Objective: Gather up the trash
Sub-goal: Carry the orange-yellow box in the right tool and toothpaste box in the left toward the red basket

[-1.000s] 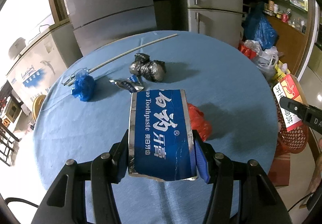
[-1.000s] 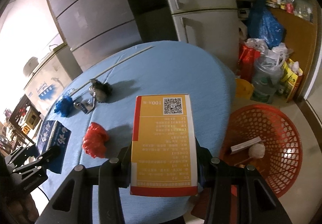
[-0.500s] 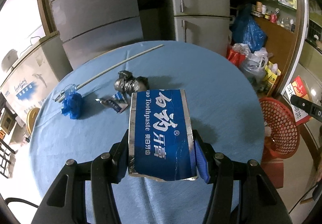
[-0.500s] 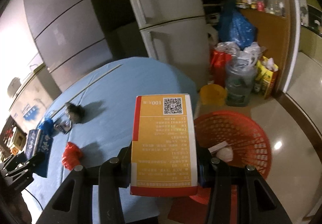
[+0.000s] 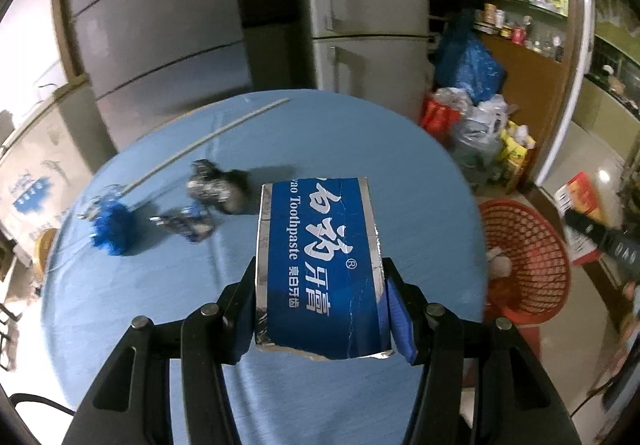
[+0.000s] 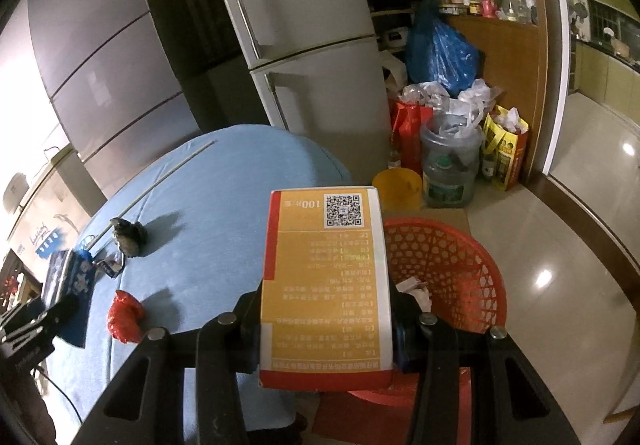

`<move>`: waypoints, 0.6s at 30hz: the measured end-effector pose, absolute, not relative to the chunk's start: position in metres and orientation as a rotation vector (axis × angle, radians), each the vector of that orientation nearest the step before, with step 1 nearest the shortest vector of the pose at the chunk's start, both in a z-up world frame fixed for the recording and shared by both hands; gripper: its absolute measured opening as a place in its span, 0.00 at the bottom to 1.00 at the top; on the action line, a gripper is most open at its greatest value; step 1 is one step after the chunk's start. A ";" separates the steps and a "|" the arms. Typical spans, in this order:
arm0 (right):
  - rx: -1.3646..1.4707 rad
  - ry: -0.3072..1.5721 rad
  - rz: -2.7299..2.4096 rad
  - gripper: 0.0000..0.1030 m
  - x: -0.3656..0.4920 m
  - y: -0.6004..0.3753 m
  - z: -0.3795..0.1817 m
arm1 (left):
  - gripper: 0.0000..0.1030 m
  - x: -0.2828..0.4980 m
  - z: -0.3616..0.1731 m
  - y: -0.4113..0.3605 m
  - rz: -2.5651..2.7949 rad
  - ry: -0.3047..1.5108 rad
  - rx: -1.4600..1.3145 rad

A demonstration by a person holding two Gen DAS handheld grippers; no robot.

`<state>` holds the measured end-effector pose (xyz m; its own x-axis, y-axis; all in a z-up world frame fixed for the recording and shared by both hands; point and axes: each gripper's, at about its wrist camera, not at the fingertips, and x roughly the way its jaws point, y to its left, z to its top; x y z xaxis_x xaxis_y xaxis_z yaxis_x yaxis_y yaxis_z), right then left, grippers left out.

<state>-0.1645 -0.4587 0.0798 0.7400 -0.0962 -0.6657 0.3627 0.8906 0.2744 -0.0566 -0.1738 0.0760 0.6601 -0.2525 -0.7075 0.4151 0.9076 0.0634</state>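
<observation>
My left gripper (image 5: 320,305) is shut on a blue toothpaste box (image 5: 320,261), held above the round blue table (image 5: 360,149). My right gripper (image 6: 326,321) is shut on a yellow and red box (image 6: 324,285), held over the table's right edge beside the red basket (image 6: 452,265), which holds a few white scraps. In the left wrist view the basket (image 5: 524,261) stands on the floor to the right. On the table lie a black crumpled bag (image 5: 216,185), a blue wad (image 5: 112,229), a small wrapper (image 5: 184,225) and a red wad (image 6: 124,317).
A long thin rod (image 5: 208,141) lies across the far table. Two fridges (image 6: 304,33) stand behind. Bags, a clear water jug (image 6: 448,165) and a yellow tub (image 6: 398,185) crowd the floor by the wooden shelf on the right.
Both grippers have swung right toward the basket, keeping their boxes. The basket now fills more of the right wrist view, and the table trash has shifted left.
</observation>
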 end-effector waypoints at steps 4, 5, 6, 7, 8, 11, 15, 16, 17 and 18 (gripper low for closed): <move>0.428 0.715 -0.269 0.48 -0.171 -0.463 0.066 | 0.56 -0.055 0.077 -0.207 -0.447 0.753 0.258; 0.433 0.720 -0.274 0.48 -0.173 -0.466 0.063 | 0.56 -0.055 0.076 -0.214 -0.462 0.757 0.263; 0.442 0.726 -0.281 0.48 -0.175 -0.469 0.058 | 0.56 -0.055 0.075 -0.222 -0.476 0.760 0.268; 0.450 0.731 -0.287 0.48 -0.176 -0.474 0.054 | 0.56 -0.054 0.073 -0.231 -0.490 0.762 0.280; 0.462 0.739 -0.295 0.48 -0.178 -0.479 0.050 | 0.56 -0.055 0.072 -0.238 -0.499 0.765 0.289; 0.482 0.751 -0.319 0.48 -0.182 -0.493 0.040 | 0.56 -0.051 0.067 -0.261 -0.531 0.783 0.301; 0.510 0.756 -0.355 0.48 -0.188 -0.516 0.032 | 0.56 -0.054 0.062 -0.286 -0.570 0.795 0.327; 0.515 0.756 -0.360 0.48 -0.188 -0.519 0.031 | 0.56 -0.055 0.061 -0.292 -0.578 0.796 0.333; 0.523 0.756 -0.368 0.48 -0.189 -0.525 0.030 | 0.56 -0.056 0.060 -0.300 -0.591 0.796 0.344; 0.528 0.755 -0.377 0.48 -0.190 -0.530 0.028 | 0.56 -0.056 0.059 -0.305 -0.600 0.797 0.350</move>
